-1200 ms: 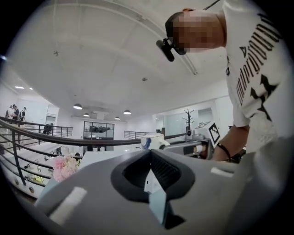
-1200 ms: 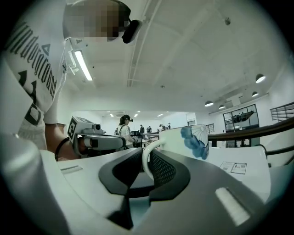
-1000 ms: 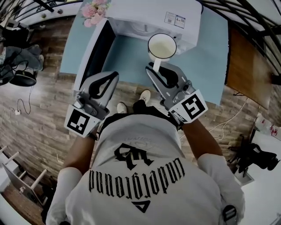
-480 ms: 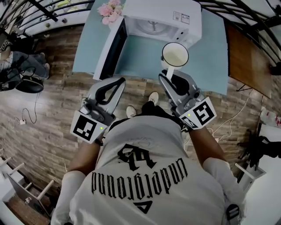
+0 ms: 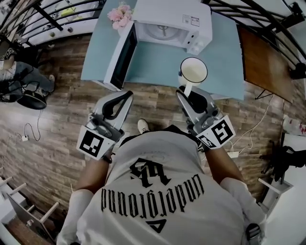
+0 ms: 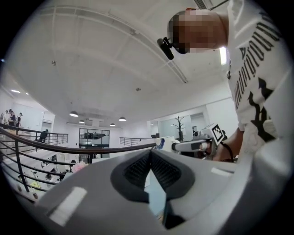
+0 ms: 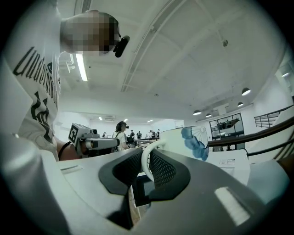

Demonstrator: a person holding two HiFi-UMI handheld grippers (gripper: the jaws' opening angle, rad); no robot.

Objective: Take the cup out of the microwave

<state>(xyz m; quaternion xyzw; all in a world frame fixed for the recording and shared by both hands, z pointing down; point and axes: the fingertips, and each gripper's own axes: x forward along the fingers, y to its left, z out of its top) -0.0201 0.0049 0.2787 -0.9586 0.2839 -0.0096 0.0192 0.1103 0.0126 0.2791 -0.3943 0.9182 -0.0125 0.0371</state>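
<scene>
The microwave [image 5: 172, 19] stands on the table [image 5: 158, 62], door [image 5: 122, 55] open leftward, flowers [image 5: 119, 13] seemingly just behind the door. The cup [image 5: 193, 71] is before it, over the table's near edge.

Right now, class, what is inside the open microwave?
Only its turntable shows in the microwave cavity; the cup is outside, its handle in the right gripper. The microwave's top covers the rest of the cavity.

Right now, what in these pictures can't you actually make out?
What the cup holds: head view shows only a pale inside, liquid or bare, unclear.
Inside of the microwave: head view, mostly hidden under its own top.
Print on its stickers: head view, too small.
Base of the cup: right gripper view, hidden behind the right gripper.
</scene>
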